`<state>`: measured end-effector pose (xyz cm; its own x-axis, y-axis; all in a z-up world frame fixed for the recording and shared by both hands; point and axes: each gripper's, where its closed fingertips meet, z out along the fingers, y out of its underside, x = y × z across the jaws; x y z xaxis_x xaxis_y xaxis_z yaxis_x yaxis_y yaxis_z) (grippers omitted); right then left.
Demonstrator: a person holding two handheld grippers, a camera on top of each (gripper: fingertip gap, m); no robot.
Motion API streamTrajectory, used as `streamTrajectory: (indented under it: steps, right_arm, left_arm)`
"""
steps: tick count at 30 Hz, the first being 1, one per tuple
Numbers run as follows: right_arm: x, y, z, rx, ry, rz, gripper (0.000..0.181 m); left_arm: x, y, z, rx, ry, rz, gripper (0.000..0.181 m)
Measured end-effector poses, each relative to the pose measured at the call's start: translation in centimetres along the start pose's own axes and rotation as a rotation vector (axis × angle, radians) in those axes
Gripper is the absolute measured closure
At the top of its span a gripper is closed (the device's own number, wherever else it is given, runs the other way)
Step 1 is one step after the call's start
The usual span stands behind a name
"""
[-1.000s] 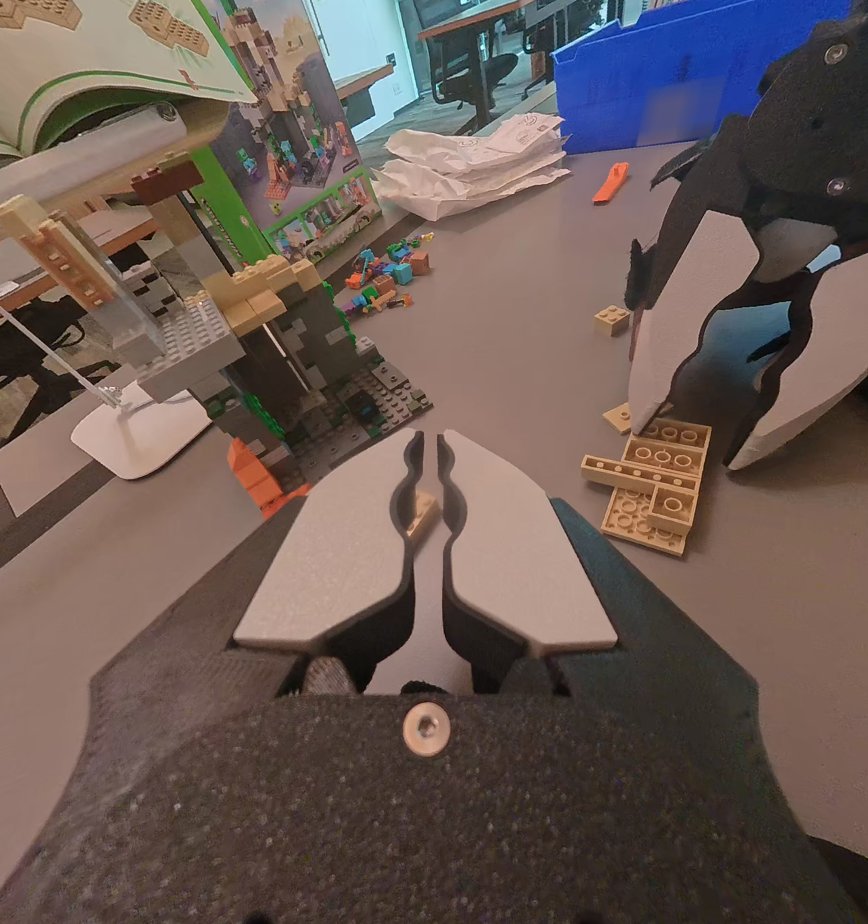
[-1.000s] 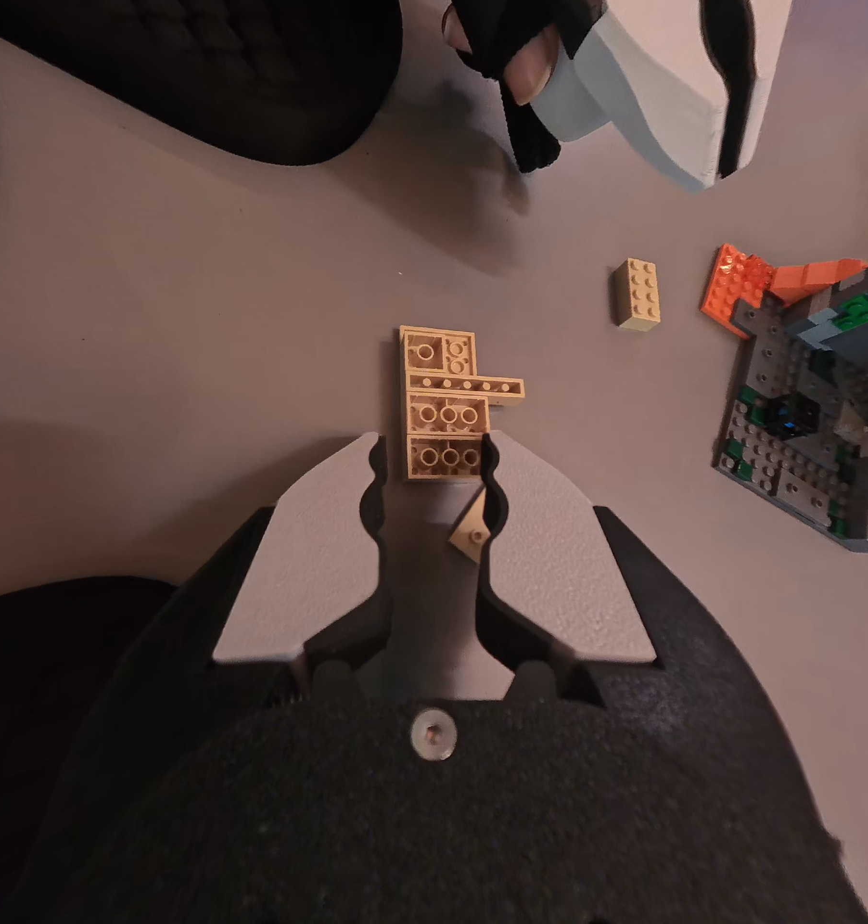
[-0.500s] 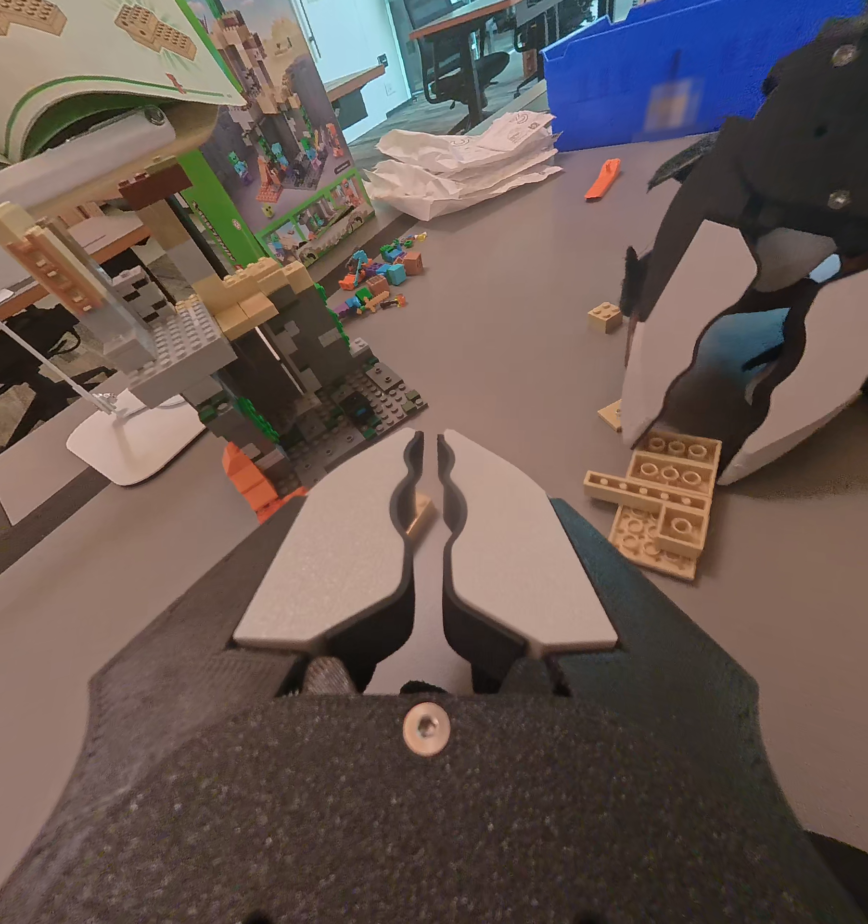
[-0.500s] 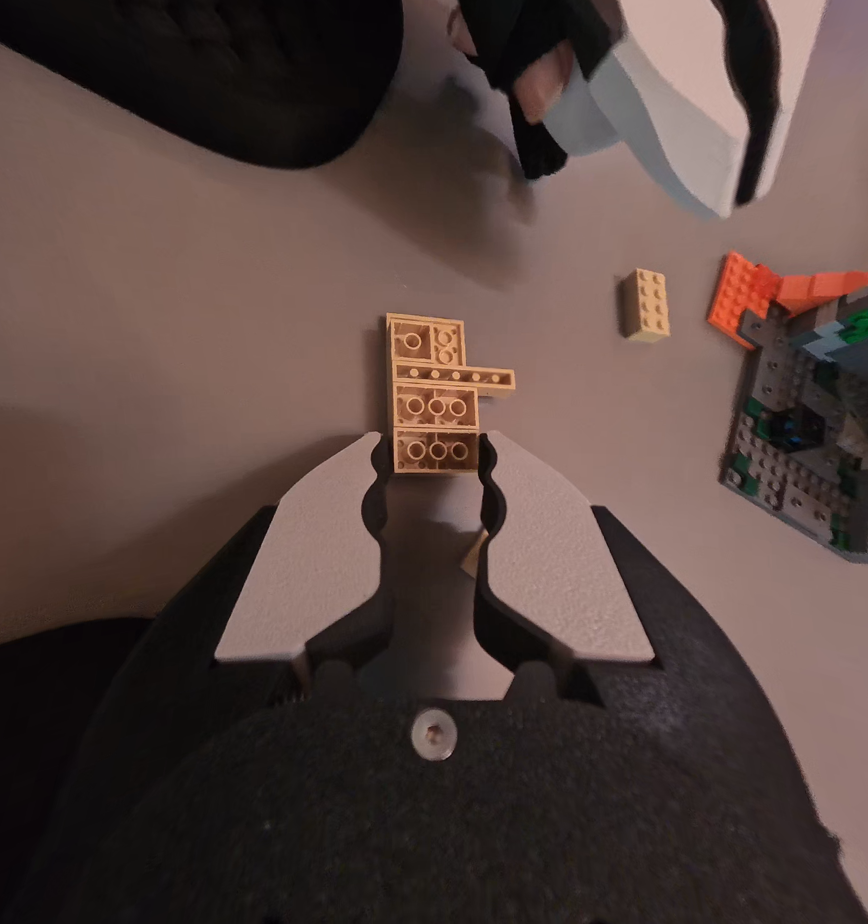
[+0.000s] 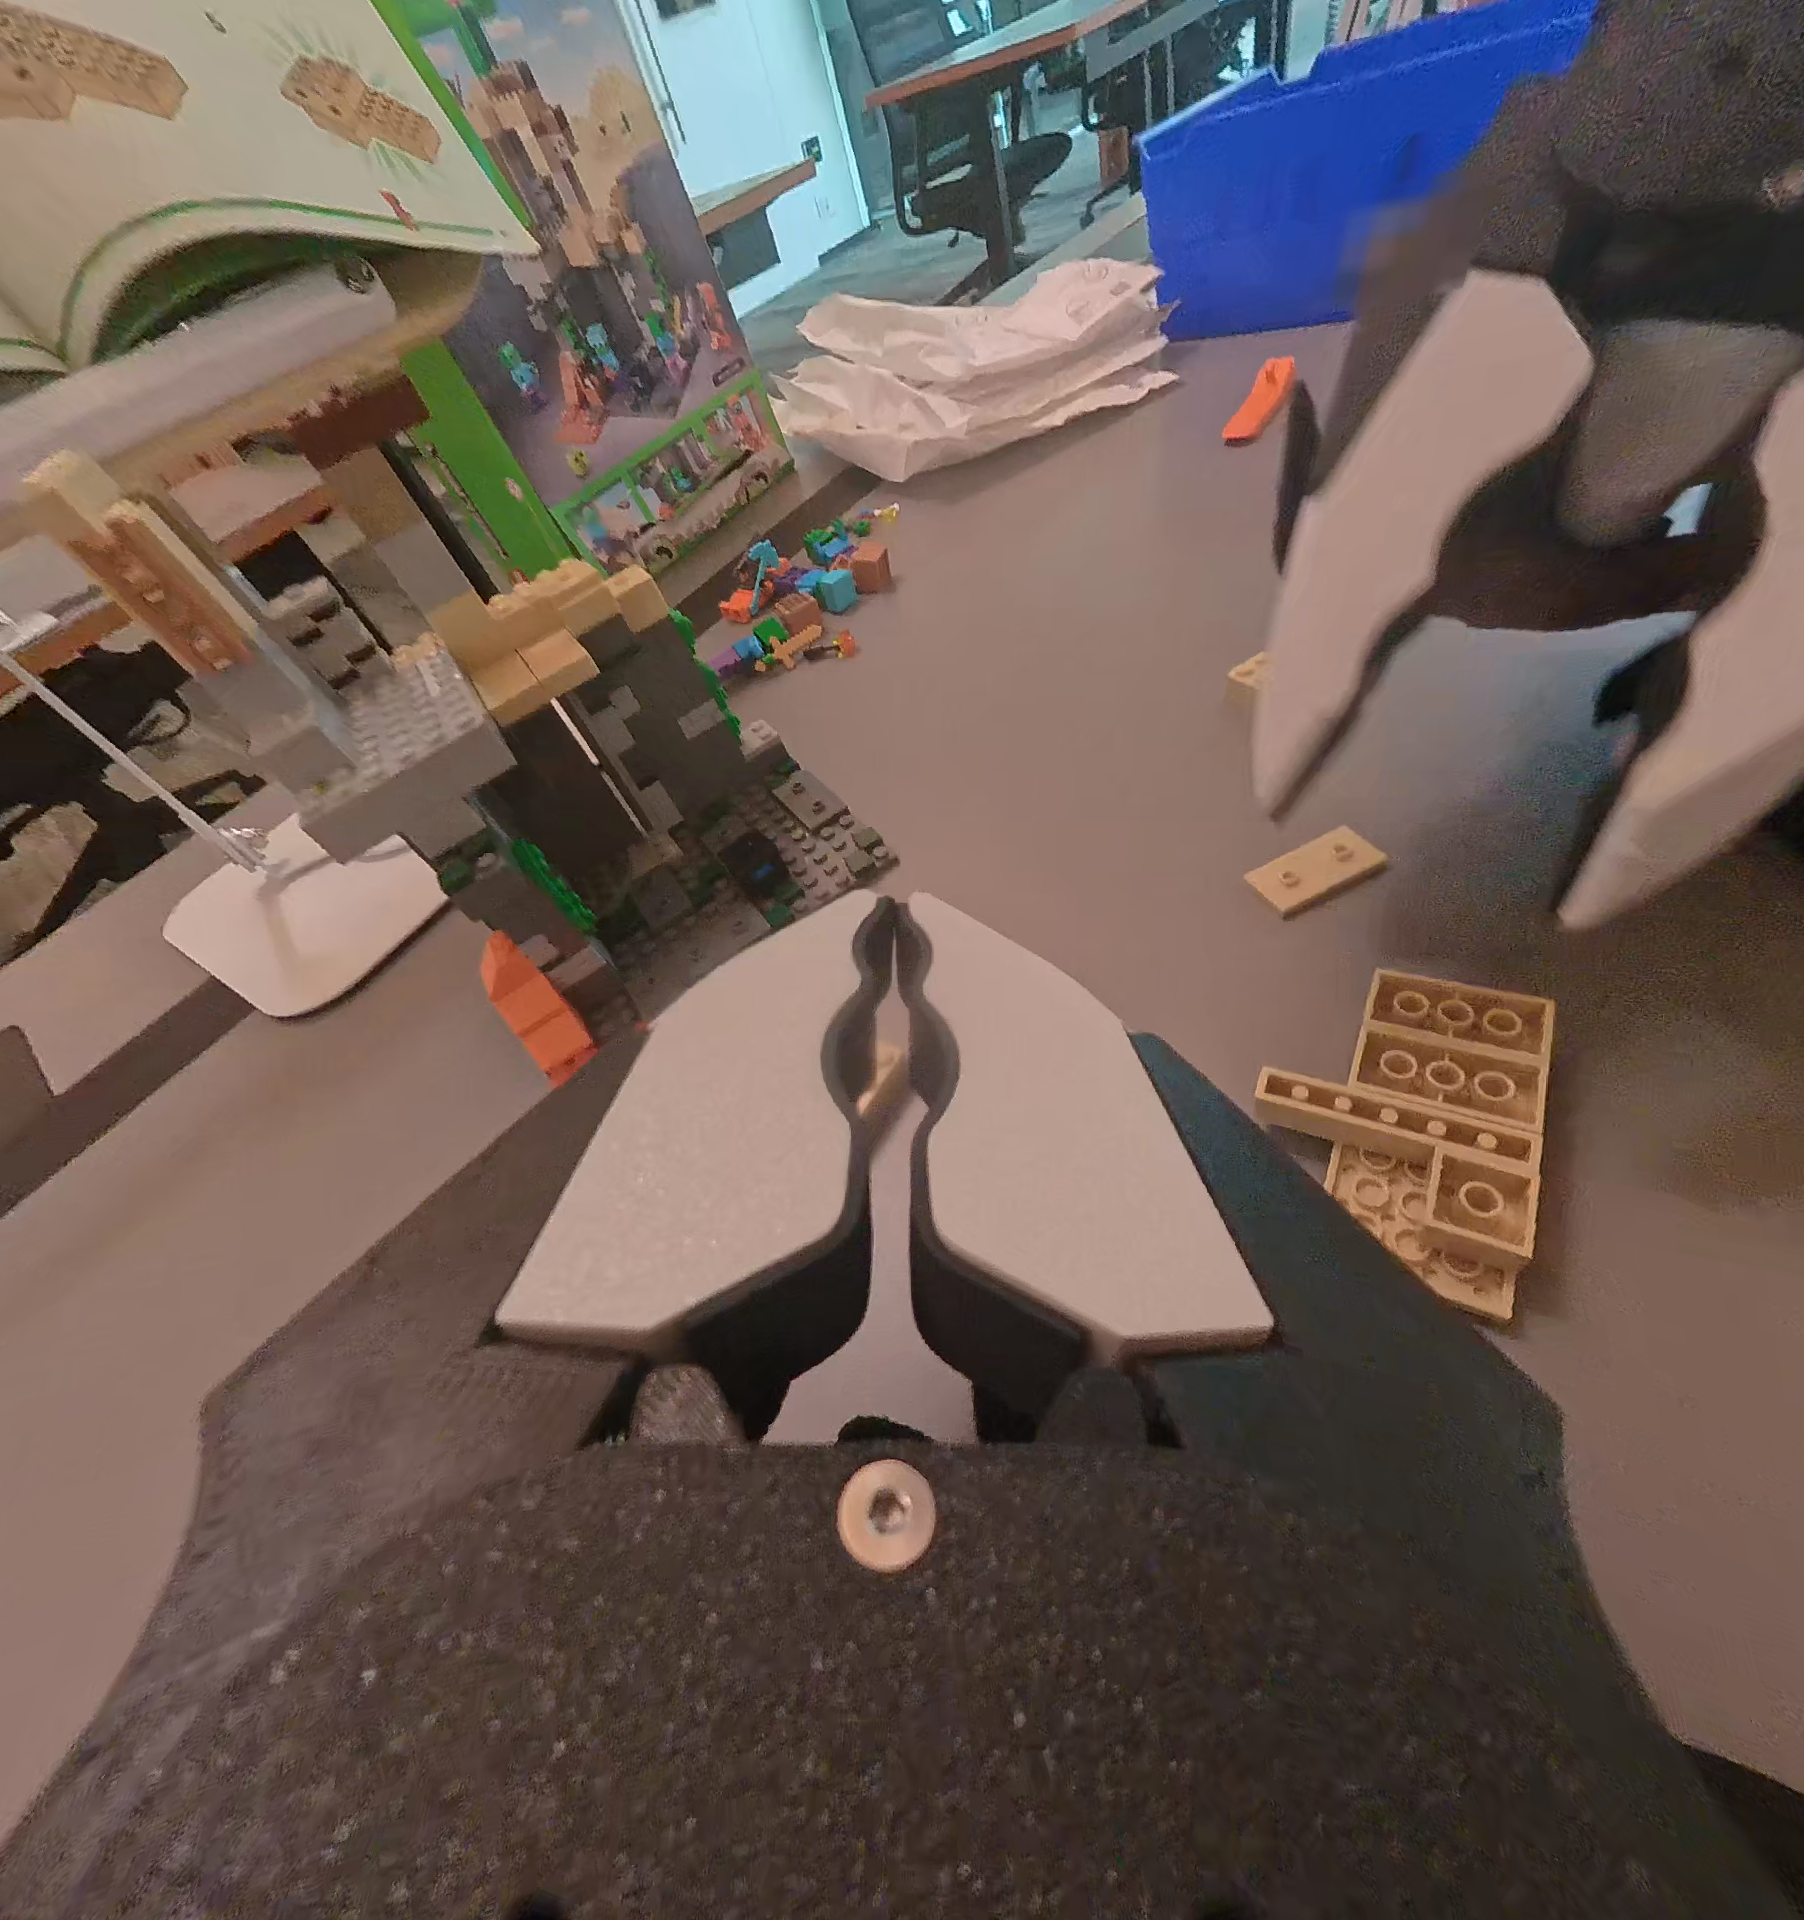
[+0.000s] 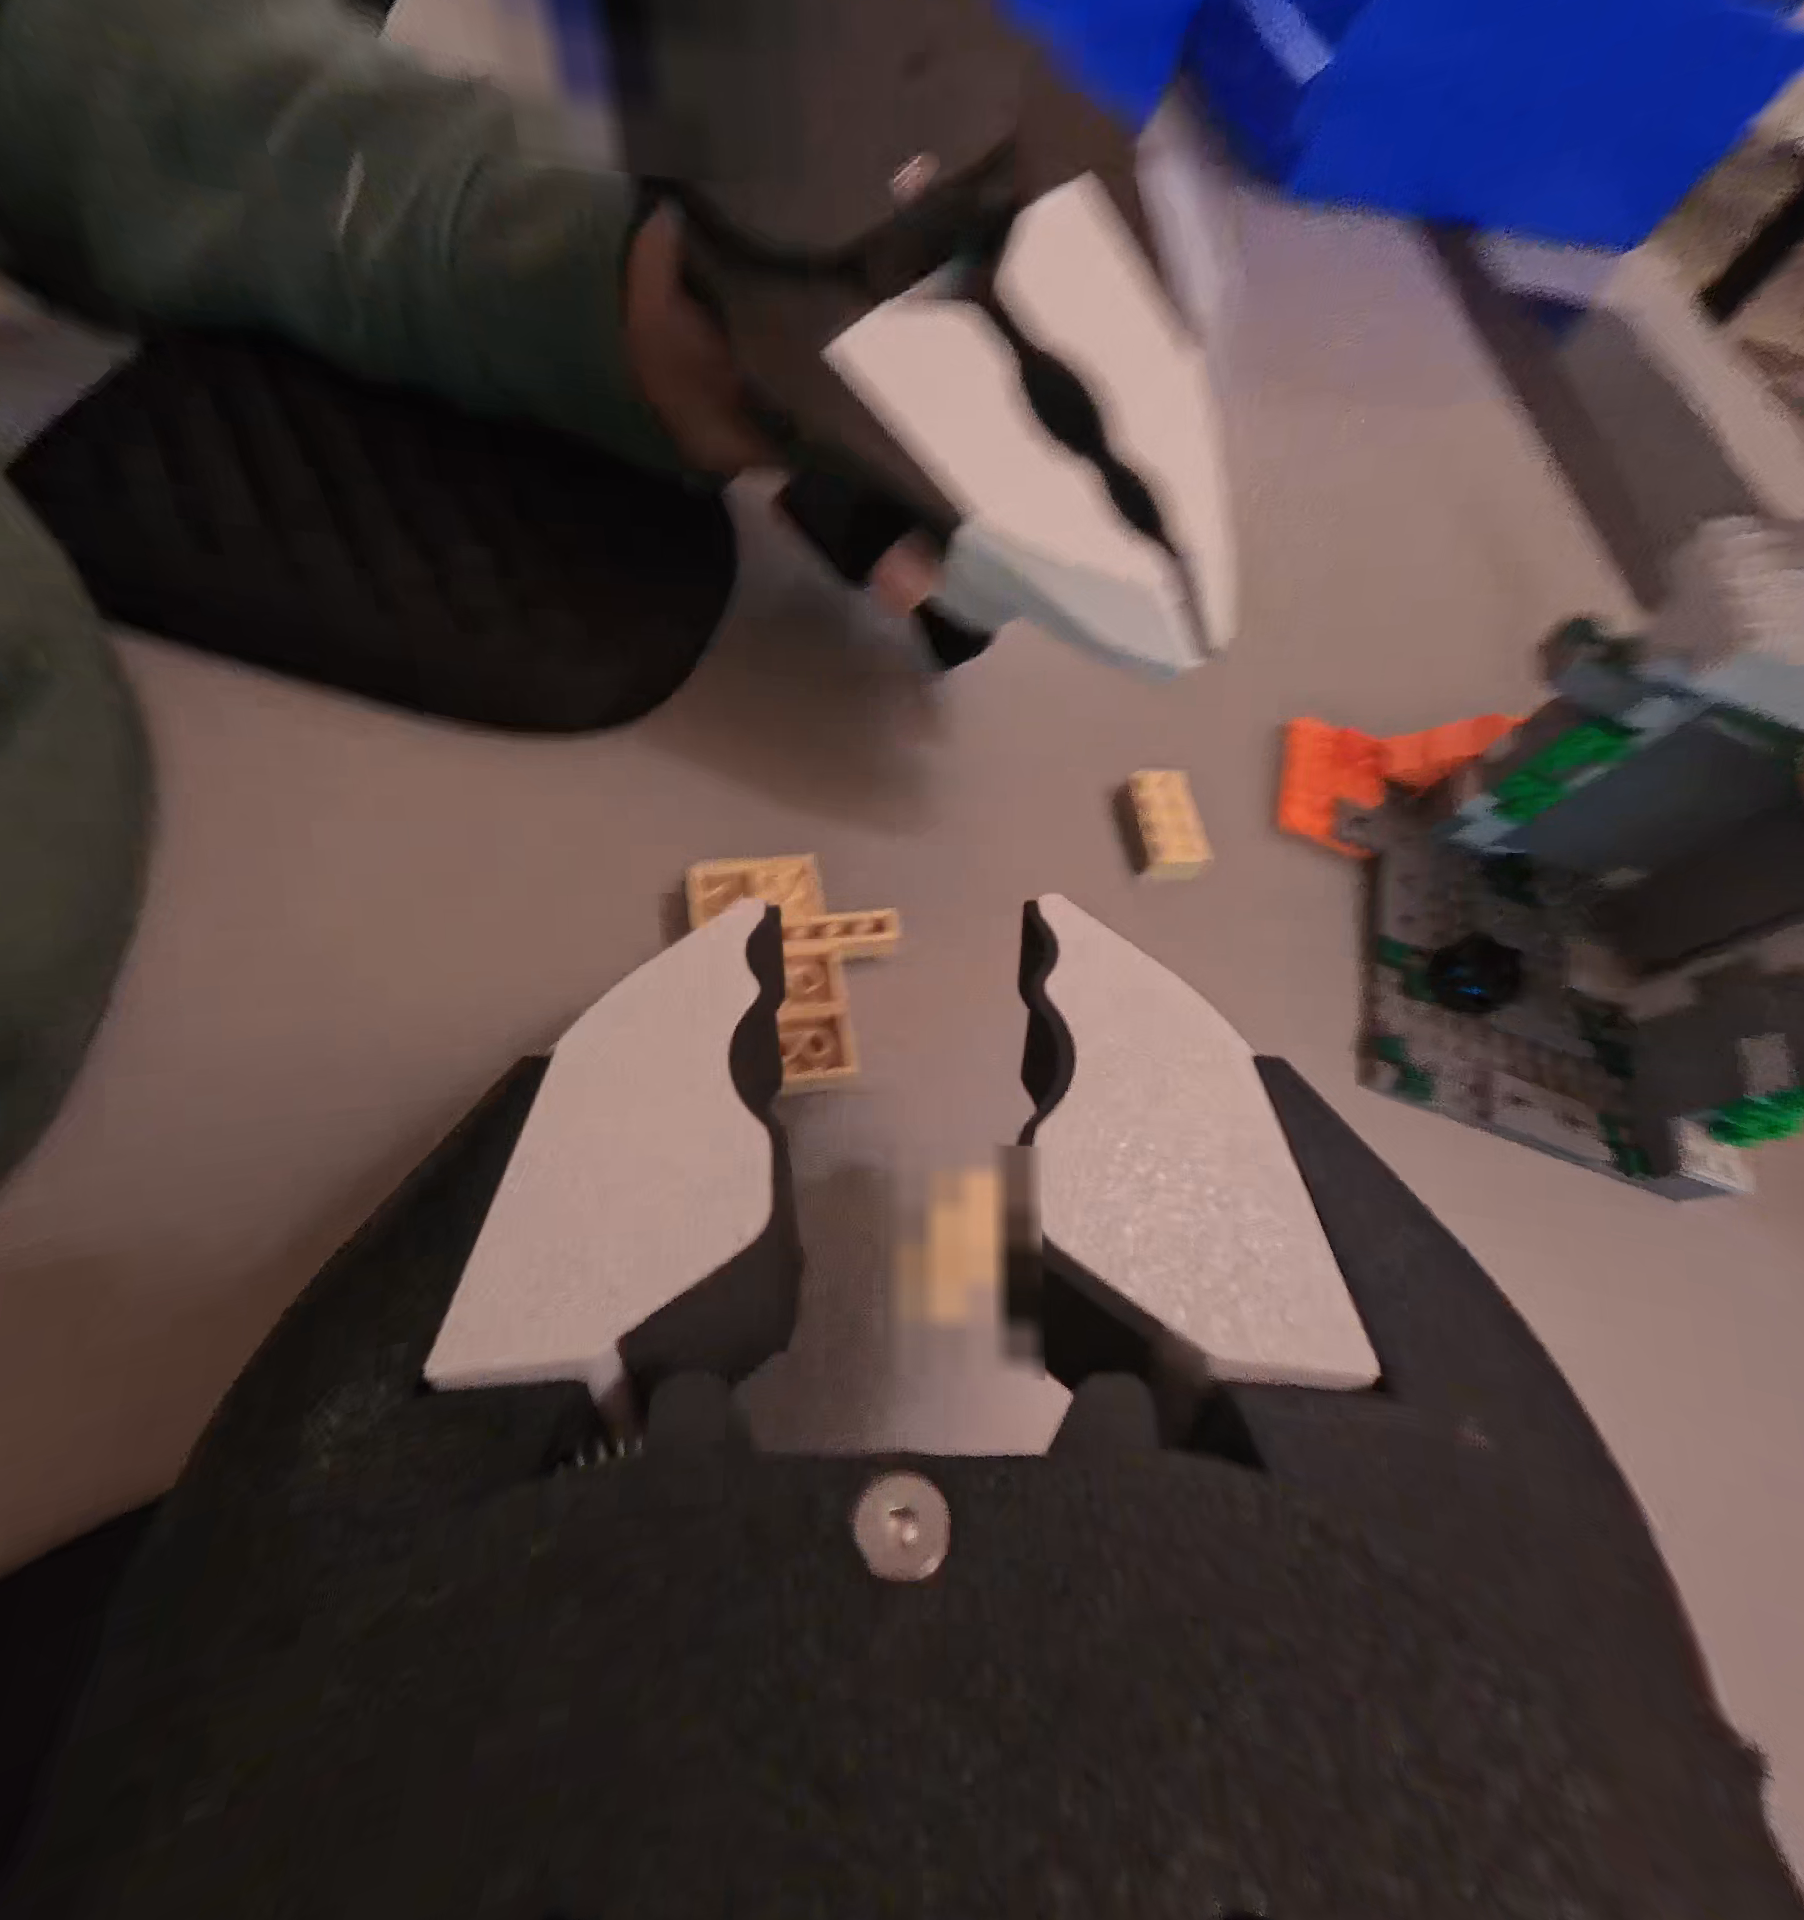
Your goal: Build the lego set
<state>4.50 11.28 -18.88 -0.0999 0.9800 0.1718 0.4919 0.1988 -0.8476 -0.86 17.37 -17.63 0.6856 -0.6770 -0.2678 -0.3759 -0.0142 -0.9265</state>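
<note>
Here, in the left wrist view, the left gripper (image 5: 896,920) pinches a small tan piece (image 5: 882,1070), awaiting fitting to the upturned tan assembly (image 5: 1438,1132) lying right of its jaws. Right wrist view, blurred: the right gripper (image 6: 893,920) hovers wide apart, apparently empty, the assembly just beyond its left finger.

From my remote station, the grey table (image 5: 1033,665) carries an upturned tan brick assembly (image 5: 1438,1132), a flat tan plate (image 5: 1313,871) just beyond it, a small tan brick (image 6: 1166,840), the grey-green lego build (image 5: 607,790) with orange pieces at its foot, a scatter of coloured pieces (image 5: 804,603), crumpled white bags (image 5: 981,364), an orange tool (image 5: 1259,399) and a white stand base (image 5: 295,935)
</note>
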Motion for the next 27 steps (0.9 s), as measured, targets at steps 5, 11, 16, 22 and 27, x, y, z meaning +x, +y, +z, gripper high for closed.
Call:
streamTrajectory:
  steps: [5, 11, 16, 22, 27]
  right_arm:
    - [7.7, -3.6, -3.7, 0.202, 0.28, 0.129, 0.14]
    - [16.9, -8.6, -8.4, 0.386, 0.602, 0.223, 0.165]
    - [22.3, -12.4, -11.3, 0.472, 0.807, 0.227, 0.181]
    - [27.2, -14.9, -13.5, 0.555, 0.952, 0.286, 0.181]
    - [30.8, -14.7, -13.7, 0.557, 1.061, 0.313, 0.181]
  left_arm:
    - [-1.1, -1.4, -0.1, 0.027, -0.041, 0.021, 0.181]
    - [-4.4, -5.5, -0.3, 0.1, -0.109, -0.004, 0.181]
    - [-8.1, -10.3, -0.4, 0.189, -0.175, -0.063, 0.181]
    - [-13.1, -15.3, 0.6, 0.267, -0.265, -0.148, 0.181]
    - [-17.7, -18.1, 2.7, 0.319, -0.314, -0.282, 0.181]
